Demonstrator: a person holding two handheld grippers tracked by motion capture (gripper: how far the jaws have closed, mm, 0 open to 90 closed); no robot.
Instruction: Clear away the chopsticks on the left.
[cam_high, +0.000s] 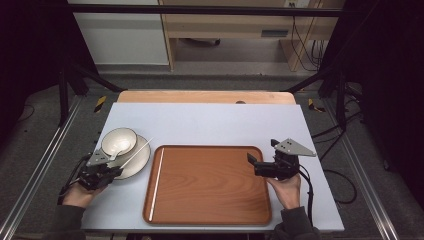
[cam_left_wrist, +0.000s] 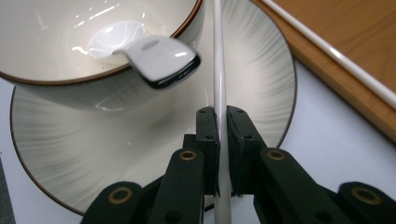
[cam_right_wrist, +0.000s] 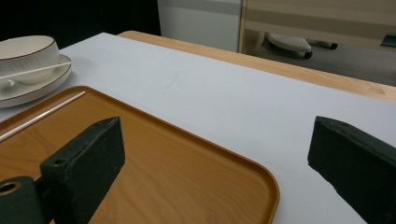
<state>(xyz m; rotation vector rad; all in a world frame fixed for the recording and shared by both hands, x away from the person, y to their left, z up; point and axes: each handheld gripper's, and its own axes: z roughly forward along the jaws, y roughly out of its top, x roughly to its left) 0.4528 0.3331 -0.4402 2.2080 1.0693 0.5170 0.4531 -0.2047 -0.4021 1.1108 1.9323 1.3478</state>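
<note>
The left tool (cam_left_wrist: 218, 135) pinches a white chopstick (cam_left_wrist: 218, 84) resting across the plate (cam_left_wrist: 261, 74), presumably to join its mate (cam_high: 156, 182) on the tray (cam_high: 210, 185) (right tool (cam_right_wrist: 215, 154) waits spread).

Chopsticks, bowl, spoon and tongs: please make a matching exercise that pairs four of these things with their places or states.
Things:
1. chopstick in the left tongs
2. second chopstick
3. spoon
4. right tongs

Places or states:
A. lies inside the bowl, handle over the rim
B. open, above the tray's corner
C. lies on the wooden tray, along its left edge
D. clamped between closed jaws, over the plate

Pairs: 1-D, 2-C, 3-A, 4-B
</note>
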